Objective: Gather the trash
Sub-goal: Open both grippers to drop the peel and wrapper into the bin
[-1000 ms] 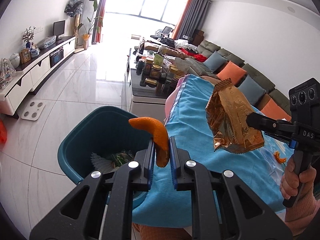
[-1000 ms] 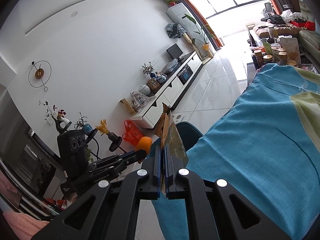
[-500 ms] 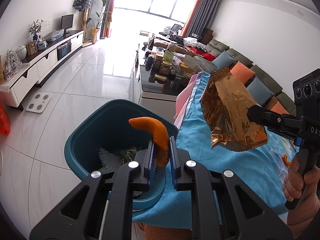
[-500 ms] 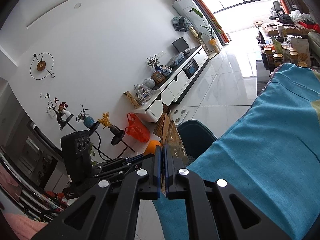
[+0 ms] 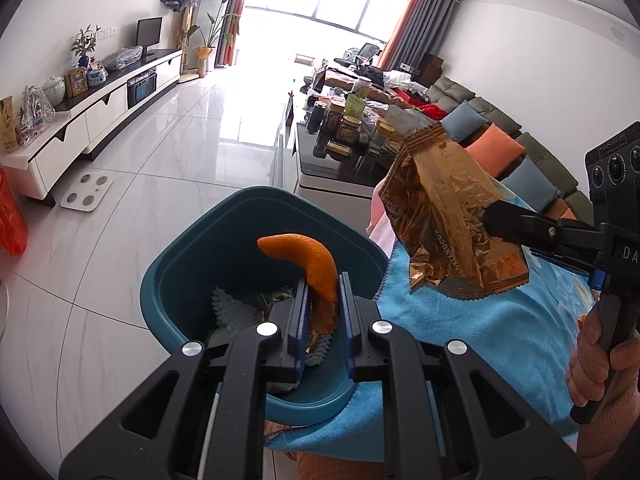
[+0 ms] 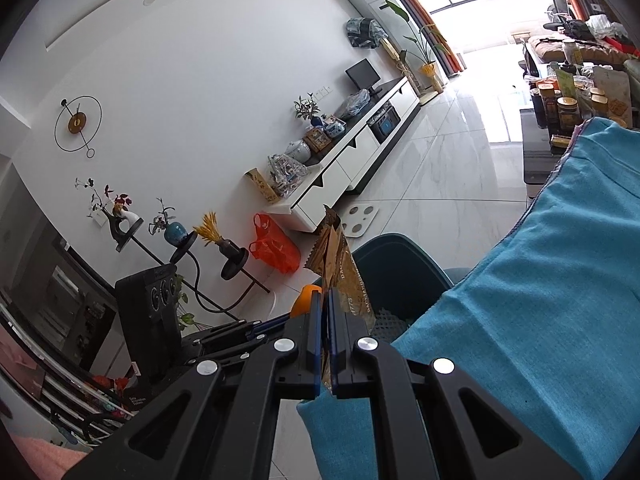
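Left gripper (image 5: 323, 294), jaws nearly closed, pinches an orange peel (image 5: 310, 264) over the teal bin (image 5: 192, 264) w/ trash inside, while right gripper (image 6: 325, 344), jaws fully closed, holds a gold snack bag (image 5: 448, 216) beside the bin, above the blue cloth (image 5: 480, 344).

The bin's (image 5: 192, 268) mouth lies open below, trash low inside. The blue cloth's (image 5: 472, 344) edge crowds its right rim; the wrapper (image 5: 448, 216) hangs beside, perhaps clear.
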A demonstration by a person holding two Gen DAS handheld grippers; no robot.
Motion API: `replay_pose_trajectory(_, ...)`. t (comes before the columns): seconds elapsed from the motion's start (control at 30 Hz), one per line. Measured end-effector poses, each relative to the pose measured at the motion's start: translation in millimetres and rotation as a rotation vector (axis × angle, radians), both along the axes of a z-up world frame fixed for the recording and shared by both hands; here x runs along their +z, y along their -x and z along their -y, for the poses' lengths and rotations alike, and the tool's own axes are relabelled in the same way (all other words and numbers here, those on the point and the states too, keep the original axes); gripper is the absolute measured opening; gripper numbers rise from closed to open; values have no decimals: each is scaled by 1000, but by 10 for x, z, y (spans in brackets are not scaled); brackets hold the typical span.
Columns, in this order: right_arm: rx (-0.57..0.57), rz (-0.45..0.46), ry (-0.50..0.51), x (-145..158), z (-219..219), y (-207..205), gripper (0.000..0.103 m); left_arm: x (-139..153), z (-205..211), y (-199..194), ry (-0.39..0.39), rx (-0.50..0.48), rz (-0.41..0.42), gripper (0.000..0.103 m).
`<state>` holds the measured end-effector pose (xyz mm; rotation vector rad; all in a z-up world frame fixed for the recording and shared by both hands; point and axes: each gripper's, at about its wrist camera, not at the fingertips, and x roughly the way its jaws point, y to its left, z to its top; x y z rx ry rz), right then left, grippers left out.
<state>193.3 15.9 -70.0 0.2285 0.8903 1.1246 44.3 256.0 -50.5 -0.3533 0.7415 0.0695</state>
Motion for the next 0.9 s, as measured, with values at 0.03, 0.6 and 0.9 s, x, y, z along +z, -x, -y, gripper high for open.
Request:
replay_pose_trajectory(0.03, 1, -3, 5, -18, -25, -10, 2, -13, -5, -7, 1, 2, -3, 14)
replay_pose_trajectory(0.6, -1, -69, 102, -342, -441, -179, 5, -348, -169, -389, 36, 45, -70, 16)
replay_pose_trajectory(0.9, -2, -75, 124, -370, -476, -171, 7, -481, -210, -463, 65, 73, -71, 20)
